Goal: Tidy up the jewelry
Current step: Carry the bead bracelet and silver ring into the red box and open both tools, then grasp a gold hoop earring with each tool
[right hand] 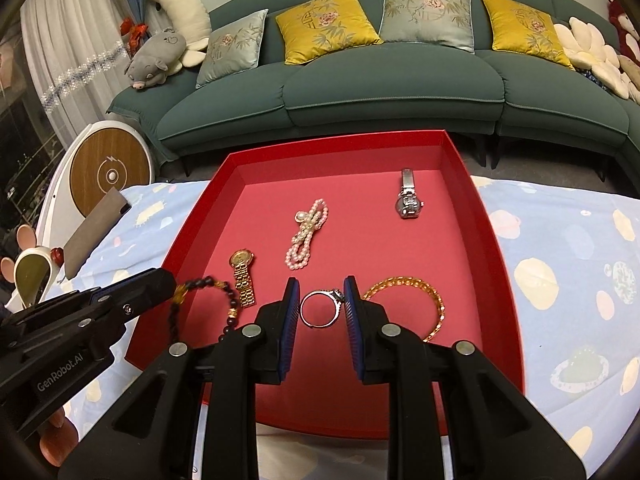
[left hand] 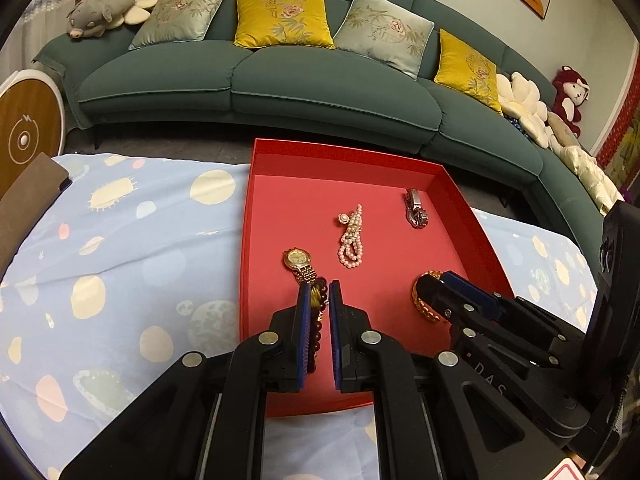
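**Two pieces in hand over the red tray**

My left gripper (left hand: 319,294) pinches the dark beaded bracelet (right hand: 208,300), its pads pressed close on the strand at the near left of the red tray (right hand: 460,160); from the right wrist view the loop hangs from its tip just beside the gold watch (right hand: 243,276). My right gripper (right hand: 319,296) brackets the silver ring (right hand: 321,309), which stands on edge between the blue pads. Both pads seem to touch it, though I cannot tell how firmly I have it.

Farther in lie the pearl bracelet (right hand: 307,236) at the middle and the silver watch (right hand: 409,200) toward the far right. The gold chain bracelet (right hand: 416,300) curls just right of my right fingers.

I judge this to be the placing step: each piece gets its own spot on the tray floor. Next I need a bare patch for each, well apart from the neighbours. The ring is small and may roll once let go, so it wants setting down flat.
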